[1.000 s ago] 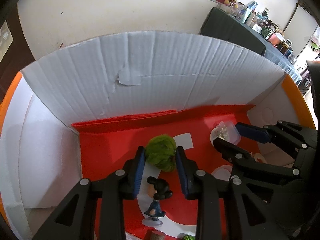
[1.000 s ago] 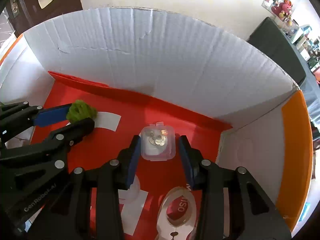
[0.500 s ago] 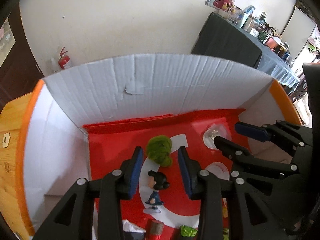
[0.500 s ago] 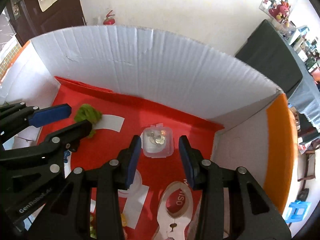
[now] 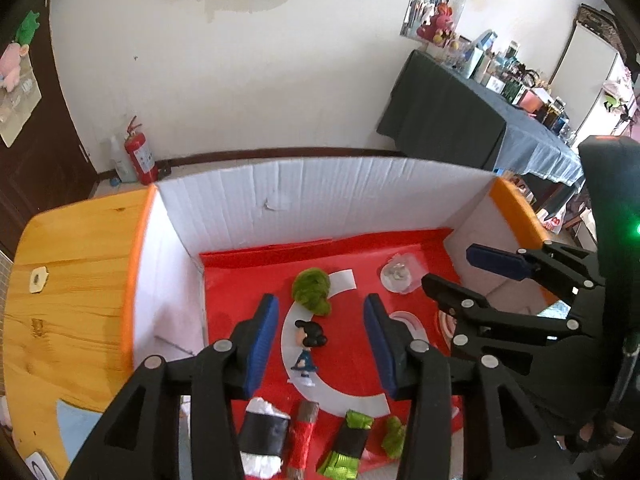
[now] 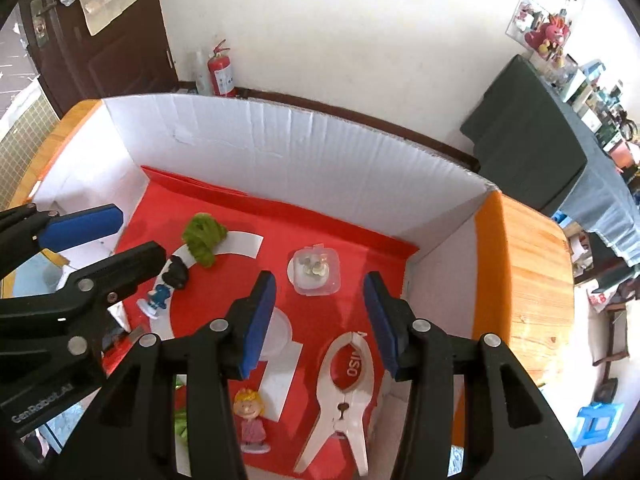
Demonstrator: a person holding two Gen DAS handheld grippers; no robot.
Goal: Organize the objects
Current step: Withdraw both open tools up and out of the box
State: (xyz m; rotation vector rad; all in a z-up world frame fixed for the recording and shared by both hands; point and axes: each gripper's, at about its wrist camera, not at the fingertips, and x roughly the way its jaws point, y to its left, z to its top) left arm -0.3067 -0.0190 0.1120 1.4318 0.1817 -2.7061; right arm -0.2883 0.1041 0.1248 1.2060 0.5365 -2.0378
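Red lining covers the floor of the white cardboard box [image 6: 320, 152], which sits on a wooden surface [image 5: 76, 280]. Readable writing is scarce: reversed letters "OSIN" show on the red patch framed by the white plastic clamp [image 6: 344, 396], and "GenRobot.AI" is moulded on the left tool [image 6: 136, 240] in the right wrist view. Both tools hover over the box with blue-padded jaws opening and nothing between them. Ahead of the left tool [image 5: 318, 312] lie the green fuzzy ball [image 5: 312, 292] and a dark-haired figurine [image 5: 308, 348]. The clear lidded container [image 6: 316, 272] holding small shells rests ahead of the right tool [image 6: 320, 292]. A blonde figurine [image 6: 250, 416] stands near the clamp. Behind are a cream wall, a red fire extinguisher [image 6: 221, 70] and a dark-draped table [image 5: 460, 124] crowded with goods.
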